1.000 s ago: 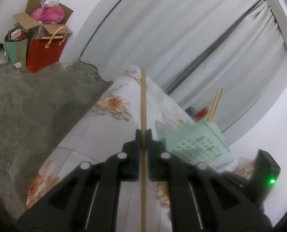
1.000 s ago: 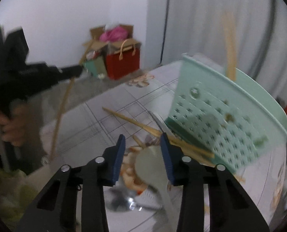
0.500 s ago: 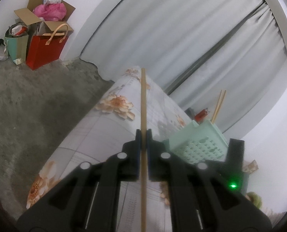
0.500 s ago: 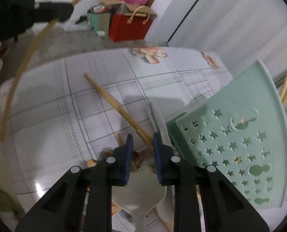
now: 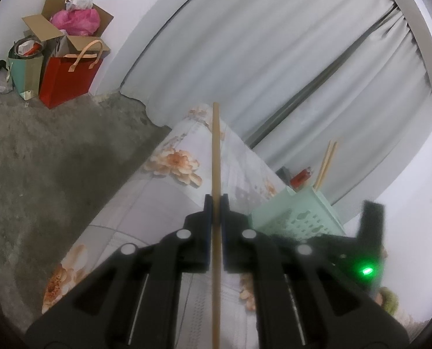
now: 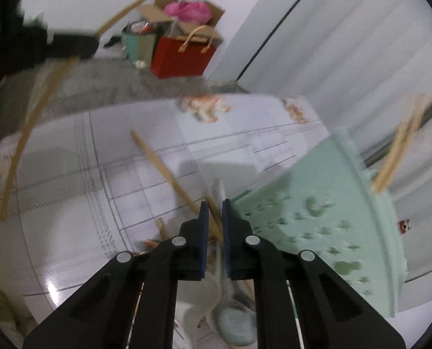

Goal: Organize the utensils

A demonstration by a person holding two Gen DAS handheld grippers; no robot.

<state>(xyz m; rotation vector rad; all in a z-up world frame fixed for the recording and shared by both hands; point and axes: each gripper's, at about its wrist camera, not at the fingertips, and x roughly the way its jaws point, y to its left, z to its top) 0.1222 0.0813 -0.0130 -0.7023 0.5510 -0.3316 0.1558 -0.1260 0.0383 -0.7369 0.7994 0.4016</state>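
My left gripper [image 5: 216,200] is shut on a long wooden chopstick [image 5: 216,151] and holds it above the table's left end; it shows as a dark blur in the right wrist view [image 6: 41,46]. A mint green perforated basket [image 5: 297,218] holds two chopsticks [image 5: 328,160] upright. My right gripper [image 6: 215,206] is low over a pile of utensils beside the basket [image 6: 332,212], jaws narrowed around a metal utensil handle [image 6: 219,192]. Loose chopsticks [image 6: 163,168] and a pale green spoon [image 6: 236,325] lie under it. The view is blurred, so the grip is unclear.
The table has a white floral cloth [image 5: 172,160]. Red [image 5: 67,81] and green bags and a cardboard box stand on the grey floor by the wall. Grey curtains [image 5: 274,58] hang behind the table.
My right gripper has dropped toward the utensil pile and its jaws have narrowed from wide open. My left gripper has held the chopstick nearly still.
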